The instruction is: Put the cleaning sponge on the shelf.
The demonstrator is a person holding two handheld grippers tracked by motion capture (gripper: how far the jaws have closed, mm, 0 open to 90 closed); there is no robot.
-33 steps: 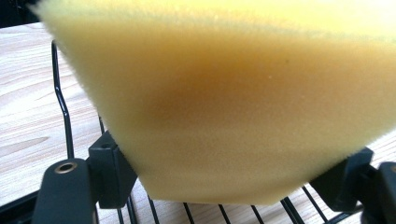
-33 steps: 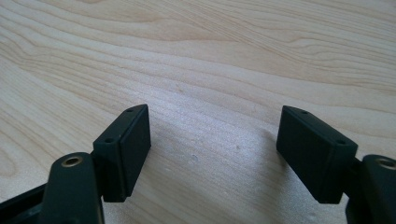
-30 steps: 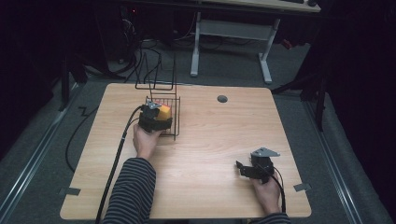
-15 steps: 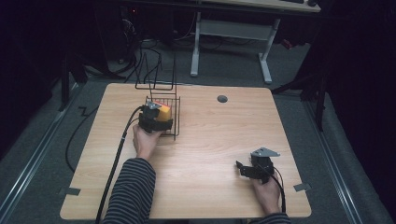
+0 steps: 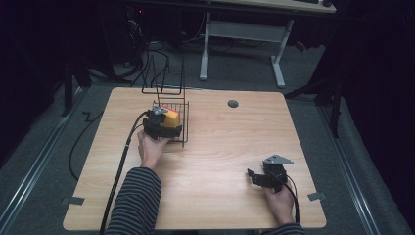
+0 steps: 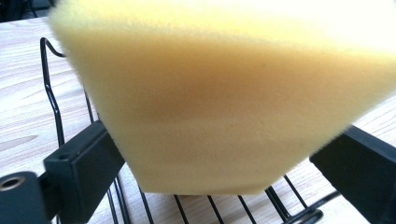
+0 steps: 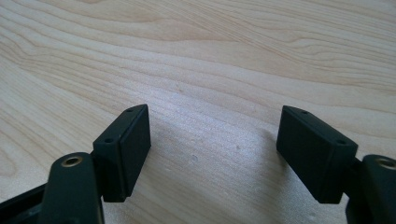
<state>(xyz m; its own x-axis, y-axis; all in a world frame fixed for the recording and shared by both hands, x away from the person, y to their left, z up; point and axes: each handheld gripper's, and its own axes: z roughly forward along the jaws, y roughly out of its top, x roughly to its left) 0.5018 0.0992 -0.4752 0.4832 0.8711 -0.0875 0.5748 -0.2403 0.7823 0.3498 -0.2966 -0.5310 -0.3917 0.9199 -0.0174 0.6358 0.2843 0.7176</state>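
A yellow sponge [image 5: 172, 117] [image 6: 224, 93] stands in a black wire rack [image 5: 182, 134] on the left half of the wooden table [image 5: 220, 147]. My left gripper [image 5: 166, 129] [image 6: 224, 154] reaches into the rack with the sponge between its jaws. The jaws have just been opening and now stand apart at the sponge's sides without squeezing it. Rack wires [image 6: 53, 107] run below and behind the sponge. My right gripper [image 5: 254, 177] [image 7: 212, 144] rests low over bare wood near the table's front right, open with nothing between its fingers.
The rack's taller wire loops [image 5: 164, 81] rise behind the sponge. A round grey grommet [image 5: 233, 104] sits near the table's far edge. A white desk frame [image 5: 240, 39] and cables [image 5: 147, 54] lie on the floor beyond the table.
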